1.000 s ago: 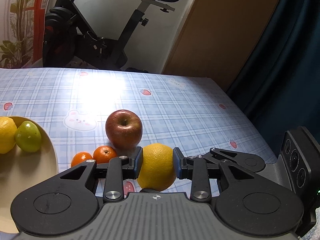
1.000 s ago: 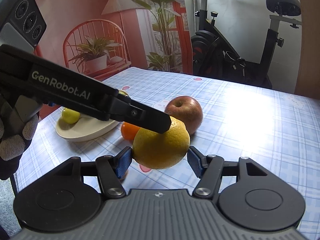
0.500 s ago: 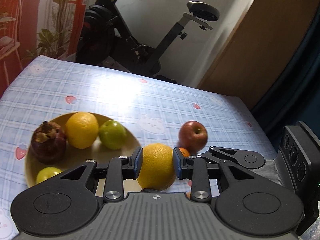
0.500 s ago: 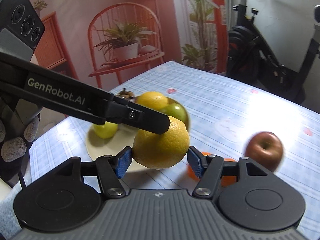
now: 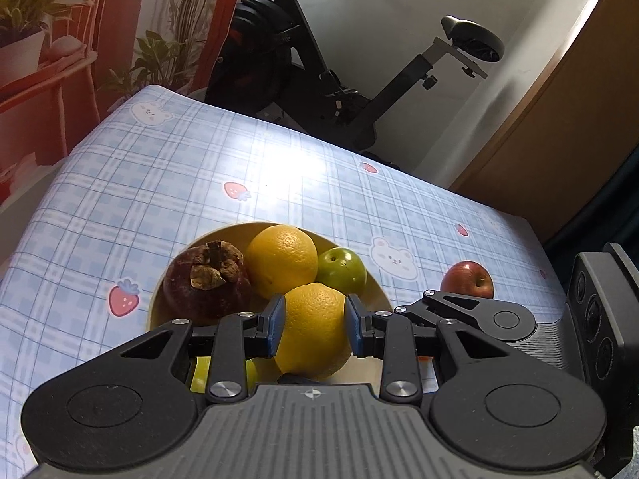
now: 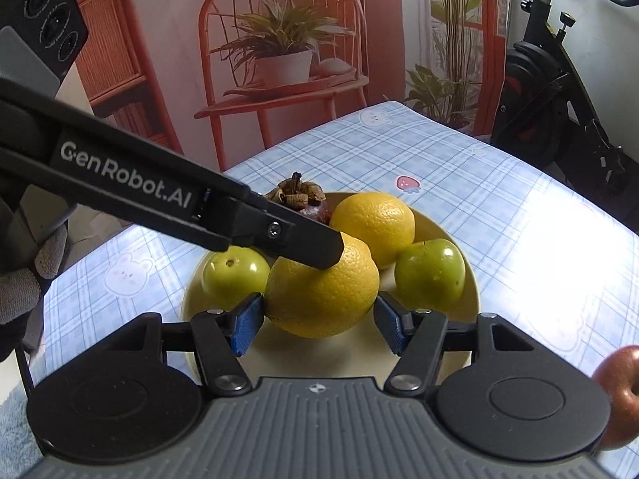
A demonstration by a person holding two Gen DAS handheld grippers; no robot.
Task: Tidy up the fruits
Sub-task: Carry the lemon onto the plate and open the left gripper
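A: Where is the orange (image 5: 312,329)?

B: Over the plate (image 5: 373,285), clamped between the pads of the left hand-held gripper (image 5: 314,329).

A: And the right hand-held gripper (image 6: 319,321)?

B: Its blue pads sit on either side of the same orange; whether they press it, I cannot tell.

A: What lies on the plate?

B: A second orange (image 5: 281,259), two green fruits (image 6: 429,272), a mangosteen (image 5: 205,281). The red apple (image 5: 467,280) sits apart on the bench (image 5: 167,183)

Black exercise bike (image 5: 319,60) with a padded saddle behind the table, light blue checked tablecloth (image 5: 179,183) printed with strawberries and bears, red wireframe chair (image 6: 279,76) bearing a white potted plant (image 6: 281,62), brown wooden door (image 5: 559,131), white wall (image 5: 399,8)
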